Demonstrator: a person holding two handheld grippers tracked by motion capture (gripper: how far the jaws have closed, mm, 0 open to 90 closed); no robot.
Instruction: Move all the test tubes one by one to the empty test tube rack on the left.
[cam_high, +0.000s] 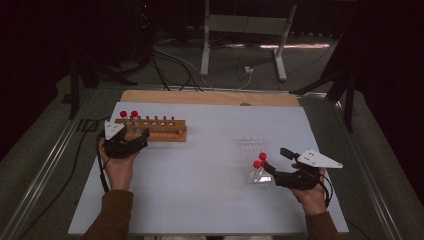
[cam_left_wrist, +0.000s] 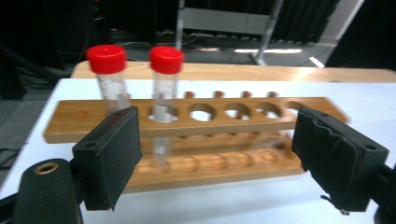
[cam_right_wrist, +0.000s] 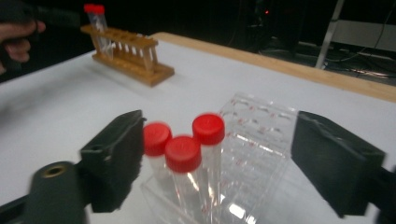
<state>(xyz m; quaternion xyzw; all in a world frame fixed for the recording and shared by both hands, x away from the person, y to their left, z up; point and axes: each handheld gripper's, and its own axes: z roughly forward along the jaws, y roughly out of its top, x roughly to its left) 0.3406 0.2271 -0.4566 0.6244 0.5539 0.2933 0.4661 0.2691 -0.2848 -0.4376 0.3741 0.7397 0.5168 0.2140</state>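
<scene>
A wooden tube rack (cam_high: 159, 129) (cam_left_wrist: 201, 116) stands at the table's back left. Two red-capped tubes (cam_high: 128, 114) (cam_left_wrist: 166, 84) stand upright in its left-end holes. My left gripper (cam_high: 139, 134) (cam_left_wrist: 217, 154) sits just in front of that end, open, with nothing between its pads. At the right, a clear plastic rack (cam_high: 250, 150) (cam_right_wrist: 264, 130) holds three red-capped tubes (cam_high: 260, 160) (cam_right_wrist: 183, 151). My right gripper (cam_high: 275, 160) (cam_right_wrist: 217, 161) is open around them, its left pad close beside the leftmost cap and its right pad well apart.
The white table top (cam_high: 200, 195) is bordered by a wooden board (cam_high: 210, 97) along its far edge. Beyond it, cables and the legs of a metal stand (cam_high: 242, 45) lie on the floor. The other hand (cam_right_wrist: 16, 39) is seen far off near the wooden rack.
</scene>
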